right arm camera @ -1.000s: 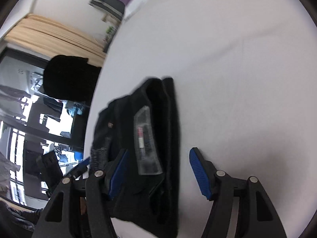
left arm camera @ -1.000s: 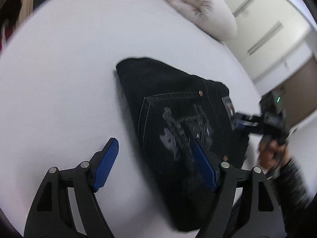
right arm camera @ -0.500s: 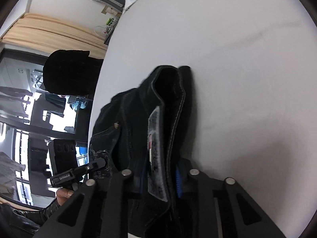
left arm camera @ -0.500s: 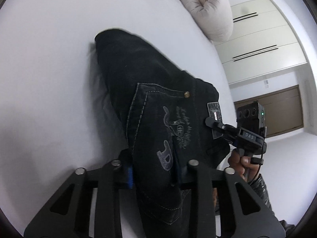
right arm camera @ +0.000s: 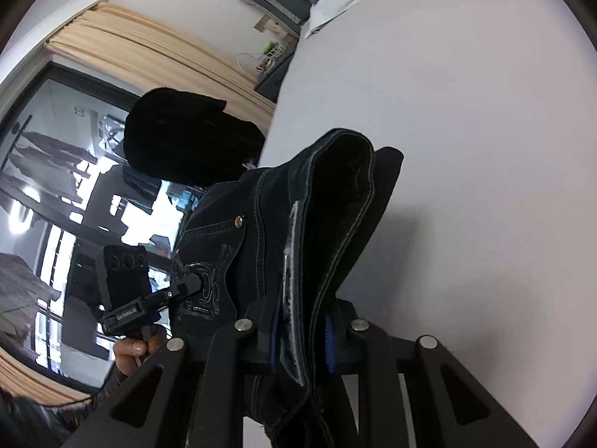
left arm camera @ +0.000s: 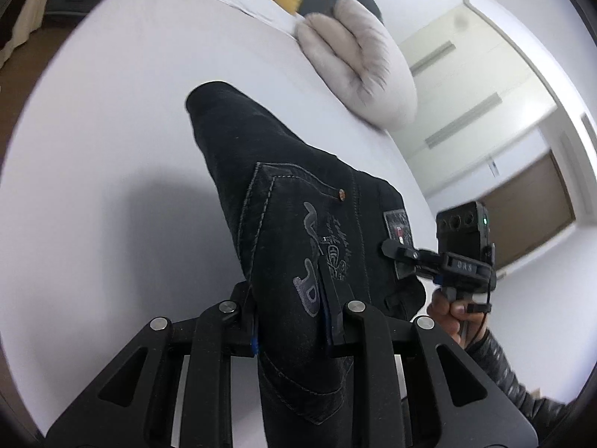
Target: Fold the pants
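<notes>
White bed sheet point(left arm camera: 112, 149) fills my left wrist view, with a pale grey cushion point(left arm camera: 358, 63) well ahead of the left hand-held gripper point(left arm camera: 293, 321) and cream wardrobe doors point(left arm camera: 466, 86) beyond it. My left hand-held gripper is clamped narrow on the black pants point(left arm camera: 298, 205), its jaws having just been closing with the denim between them. The folded pants stretch forward from the jaws, a shadow on the sheet beneath. On the back pocket just ahead of the jaws I see grey embroidery, script I cannot read. To the right of the jaws, the right hand-held gripper point(left arm camera: 391, 250) bites the waistband at a small patch label point(left arm camera: 399, 227); its writing is too small to read. Letters on that gripper's body look like "DAS". A hand point(left arm camera: 451, 310) in a dark sleeve holds it.

Over in my right wrist view, bed sheet point(right arm camera: 485, 149) lies to the right of the jaws; beige curtains point(right arm camera: 149, 48) and a dark window point(right arm camera: 56, 186) sit left. My right hand-held gripper point(right arm camera: 302, 339) is pinched narrow on the pants point(right arm camera: 335, 205), having just closed on the waistband. The left hand-held gripper point(right arm camera: 194, 283) grips the pocket edge to the left; its white lettering is unreadable.
</notes>
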`<state>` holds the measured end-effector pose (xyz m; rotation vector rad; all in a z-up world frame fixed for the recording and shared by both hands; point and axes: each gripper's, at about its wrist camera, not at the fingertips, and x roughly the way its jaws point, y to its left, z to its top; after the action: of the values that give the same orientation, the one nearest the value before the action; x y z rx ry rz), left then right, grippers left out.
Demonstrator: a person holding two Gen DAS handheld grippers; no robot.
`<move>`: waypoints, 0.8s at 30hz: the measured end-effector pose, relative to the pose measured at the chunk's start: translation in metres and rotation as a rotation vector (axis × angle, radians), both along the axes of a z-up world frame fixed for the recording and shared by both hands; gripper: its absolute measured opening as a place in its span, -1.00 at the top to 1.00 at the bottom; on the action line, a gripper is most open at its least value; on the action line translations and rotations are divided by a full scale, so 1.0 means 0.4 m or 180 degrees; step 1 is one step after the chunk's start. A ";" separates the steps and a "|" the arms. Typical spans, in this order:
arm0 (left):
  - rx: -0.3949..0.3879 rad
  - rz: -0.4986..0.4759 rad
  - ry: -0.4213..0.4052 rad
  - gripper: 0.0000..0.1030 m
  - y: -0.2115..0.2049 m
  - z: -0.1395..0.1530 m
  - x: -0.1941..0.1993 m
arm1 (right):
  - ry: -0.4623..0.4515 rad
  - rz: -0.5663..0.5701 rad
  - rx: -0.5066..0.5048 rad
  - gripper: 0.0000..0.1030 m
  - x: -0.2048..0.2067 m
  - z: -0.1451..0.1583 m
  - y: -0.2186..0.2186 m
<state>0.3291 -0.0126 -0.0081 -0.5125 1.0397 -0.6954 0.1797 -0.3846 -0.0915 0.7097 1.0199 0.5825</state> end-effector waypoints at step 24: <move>0.0137 0.0319 0.0158 0.13 0.173 -0.328 0.104 | 0.0446 -0.0448 0.0754 0.29 0.102 -0.283 0.015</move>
<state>0.3709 0.0565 -0.1391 -0.5430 1.0659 -0.5730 0.2206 -0.3784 -0.2046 1.0351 1.0302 0.5414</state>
